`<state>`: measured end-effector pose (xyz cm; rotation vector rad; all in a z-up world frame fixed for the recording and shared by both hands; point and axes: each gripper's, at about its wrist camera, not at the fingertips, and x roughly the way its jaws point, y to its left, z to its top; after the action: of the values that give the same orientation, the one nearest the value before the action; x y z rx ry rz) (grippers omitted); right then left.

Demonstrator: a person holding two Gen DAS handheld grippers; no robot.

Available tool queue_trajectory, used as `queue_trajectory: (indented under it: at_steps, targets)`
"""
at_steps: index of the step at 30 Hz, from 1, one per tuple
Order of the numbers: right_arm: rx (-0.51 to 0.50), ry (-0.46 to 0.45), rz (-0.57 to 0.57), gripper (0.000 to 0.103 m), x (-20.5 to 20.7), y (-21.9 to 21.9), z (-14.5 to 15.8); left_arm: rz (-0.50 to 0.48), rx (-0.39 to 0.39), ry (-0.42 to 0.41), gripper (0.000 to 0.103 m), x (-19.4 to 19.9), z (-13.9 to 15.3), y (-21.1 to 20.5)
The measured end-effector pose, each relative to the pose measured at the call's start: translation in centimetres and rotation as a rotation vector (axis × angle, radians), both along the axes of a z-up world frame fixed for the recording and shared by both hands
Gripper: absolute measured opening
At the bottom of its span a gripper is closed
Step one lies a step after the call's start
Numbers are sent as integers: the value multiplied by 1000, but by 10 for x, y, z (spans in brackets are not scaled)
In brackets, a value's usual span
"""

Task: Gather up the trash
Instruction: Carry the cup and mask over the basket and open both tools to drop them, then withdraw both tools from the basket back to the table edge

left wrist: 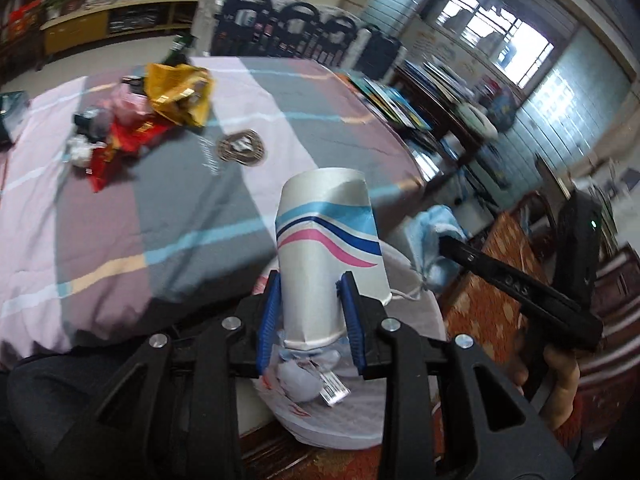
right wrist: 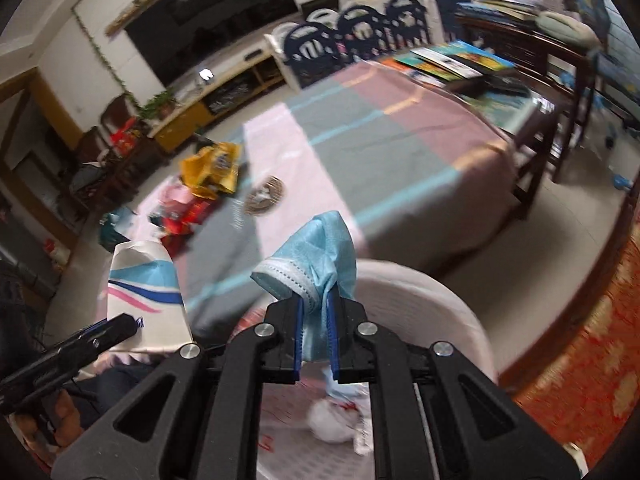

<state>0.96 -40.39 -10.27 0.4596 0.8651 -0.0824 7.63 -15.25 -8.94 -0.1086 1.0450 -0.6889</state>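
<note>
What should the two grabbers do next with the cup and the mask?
Probably open the jaws and drop both: the paper cup in the left gripper and the blue mask in the right gripper hang over the white bin, which already holds trash.

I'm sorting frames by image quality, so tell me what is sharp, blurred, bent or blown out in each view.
Left wrist view: the left gripper and its paper cup are sharp, the trash pile is motion-smeared, the window is blown out, and the table edge bows. Right wrist view: the right gripper and face mask are crisp, and the bin rim is streaked.
</note>
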Motion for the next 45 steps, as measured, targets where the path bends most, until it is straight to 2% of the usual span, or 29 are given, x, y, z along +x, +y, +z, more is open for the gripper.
queue_trajectory:
  at_steps: [3,4,5,6,7,8,10,11,12,16,22,29,31,35,40,45]
  targets:
    - [-27,97,-46,12,-15,-13,-22,-138,7,73,33,-12,-26,-30]
    - [-39,124,-69,16,-20,-16,-29,-171,19,93,35,-15,-36,-38]
    - [-38,139,-84,29,-24,-19,-34,-195,39,114,38,-17,-47,-44]
    - [-29,148,-99,37,-27,-21,-37,-216,72,142,40,-18,-58,-49]
    - [-16,145,-124,53,-30,-25,-39,-230,110,169,40,-18,-70,-54]
    - [-6,131,-145,62,-33,-27,-37,-238,134,186,40,-20,-78,-56]
    - [-10,98,-162,64,-35,-29,-30,-234,158,204,53,-19,-87,-55]
    - [-19,85,-162,64,-34,-29,-25,-223,161,207,68,-17,-87,-53]
    - [-26,71,-163,65,-33,-28,-21,-202,155,202,76,-13,-85,-49]
    - [-30,-2,-174,70,-31,-21,-3,-99,140,141,81,-1,-64,-27]
    - [-49,-68,-149,75,-18,3,12,240,206,-102,90,24,-8,49]
    - [-72,-97,-37,80,14,64,27,521,207,-246,95,38,38,127]
    - [-70,-102,-10,80,24,82,29,571,245,-263,96,44,41,141]
    - [-60,-108,56,80,43,119,34,661,321,-241,96,55,33,168]
    - [-79,-105,122,80,53,152,37,756,291,-186,96,59,35,199]
    - [-83,-87,136,80,57,163,36,779,295,-177,96,54,34,201]
